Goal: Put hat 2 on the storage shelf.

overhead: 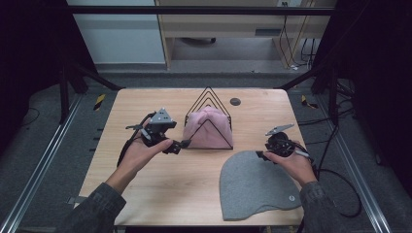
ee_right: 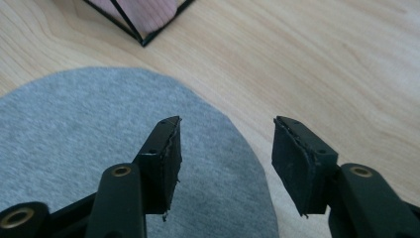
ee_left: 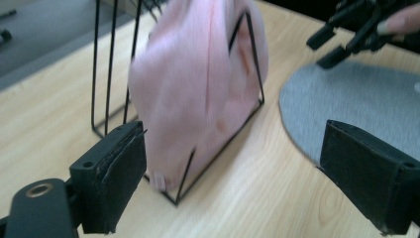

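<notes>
- A pale wooden table (overhead: 160,187) carries a black wire rack of triangular frames (overhead: 209,99), standing upright near the middle of the table toward its far side.
- A soft pink knitted cloth (overhead: 206,130) (it may be a hat, though its shape is hard to read) is tucked inside the rack, bulging between the wires; the left gripper view shows it (ee_left: 198,89) blurred, filling the front triangle.
- A flat grey rounded knit cap (overhead: 255,187) lies on the table near the person's right, in front of the rack and apart from it.
- The left gripper (overhead: 183,143) sits just beside the rack's front left corner, its jaws spread wide and empty; in its own view they frame the rack's lower corner.
- The right gripper (overhead: 260,155) hovers at the cap's far edge, jaws parted with nothing between them; its own view shows one jaw over grey fabric (ee_right: 99,148) and the other over bare wood.
- A small dark round disc (overhead: 235,101) lies on the table behind the rack.
</notes>
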Demonstrator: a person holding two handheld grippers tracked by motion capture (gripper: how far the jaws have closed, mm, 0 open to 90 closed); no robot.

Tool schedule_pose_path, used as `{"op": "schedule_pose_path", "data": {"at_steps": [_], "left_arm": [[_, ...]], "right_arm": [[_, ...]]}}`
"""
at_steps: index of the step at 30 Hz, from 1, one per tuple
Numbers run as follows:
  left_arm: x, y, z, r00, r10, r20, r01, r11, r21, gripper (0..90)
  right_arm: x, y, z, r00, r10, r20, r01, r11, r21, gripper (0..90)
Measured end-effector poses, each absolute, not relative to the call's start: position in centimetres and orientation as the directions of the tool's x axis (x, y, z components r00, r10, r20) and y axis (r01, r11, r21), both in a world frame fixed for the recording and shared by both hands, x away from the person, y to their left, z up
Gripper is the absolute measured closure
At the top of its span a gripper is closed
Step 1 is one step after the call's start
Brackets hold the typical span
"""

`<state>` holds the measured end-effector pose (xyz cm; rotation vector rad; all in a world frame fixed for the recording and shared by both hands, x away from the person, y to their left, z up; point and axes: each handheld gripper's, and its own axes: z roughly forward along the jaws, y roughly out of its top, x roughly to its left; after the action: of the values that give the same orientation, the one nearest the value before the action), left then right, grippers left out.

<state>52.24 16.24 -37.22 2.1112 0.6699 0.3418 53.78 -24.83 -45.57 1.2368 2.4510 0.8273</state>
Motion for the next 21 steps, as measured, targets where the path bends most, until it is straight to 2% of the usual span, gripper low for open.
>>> {"op": "schedule_pose_path", "data": {"at_steps": [21], "left_arm": [[50.0,17.2,-42.1,0.825,0.565,-0.011,0.389,-0.554,0.736,10.0]], "right_arm": [[54.2,-25.4,-47.0,-0.566,0.824,0.039,0.714,0.466,0.523,43.3]]}}
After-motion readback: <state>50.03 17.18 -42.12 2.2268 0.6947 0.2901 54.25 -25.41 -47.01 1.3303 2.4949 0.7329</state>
